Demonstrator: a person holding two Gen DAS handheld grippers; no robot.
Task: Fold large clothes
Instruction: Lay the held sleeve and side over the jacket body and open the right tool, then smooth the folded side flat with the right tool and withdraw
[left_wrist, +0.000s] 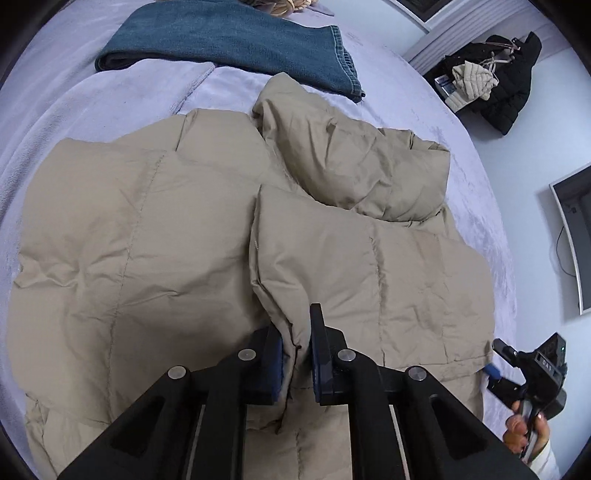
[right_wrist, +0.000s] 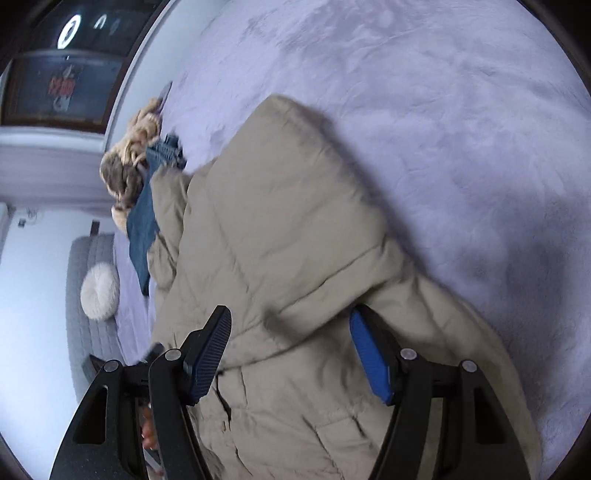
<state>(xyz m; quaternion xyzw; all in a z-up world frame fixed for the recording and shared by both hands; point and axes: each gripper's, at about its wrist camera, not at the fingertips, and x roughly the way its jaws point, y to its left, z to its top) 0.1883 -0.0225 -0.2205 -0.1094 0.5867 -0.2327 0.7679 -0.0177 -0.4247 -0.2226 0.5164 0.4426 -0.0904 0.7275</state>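
Observation:
A beige puffer jacket (left_wrist: 147, 240) lies spread on the lavender bed cover (left_wrist: 92, 99), with one side flap folded over its middle and the hood bunched at the far end. My left gripper (left_wrist: 297, 354) is shut on the edge of that folded flap near the hem. My right gripper (right_wrist: 291, 354) is open, its blue pads wide apart over the jacket (right_wrist: 280, 229) near its lower side edge. The right gripper also shows in the left wrist view (left_wrist: 517, 365), beside the jacket's right edge.
Folded blue jeans (left_wrist: 236, 40) lie on the bed beyond the jacket. A knitted tan garment (right_wrist: 129, 162) lies past them. Dark clothes are piled on the floor (left_wrist: 495, 81) off the bed. A white round cushion (right_wrist: 99, 291) sits on a grey sofa.

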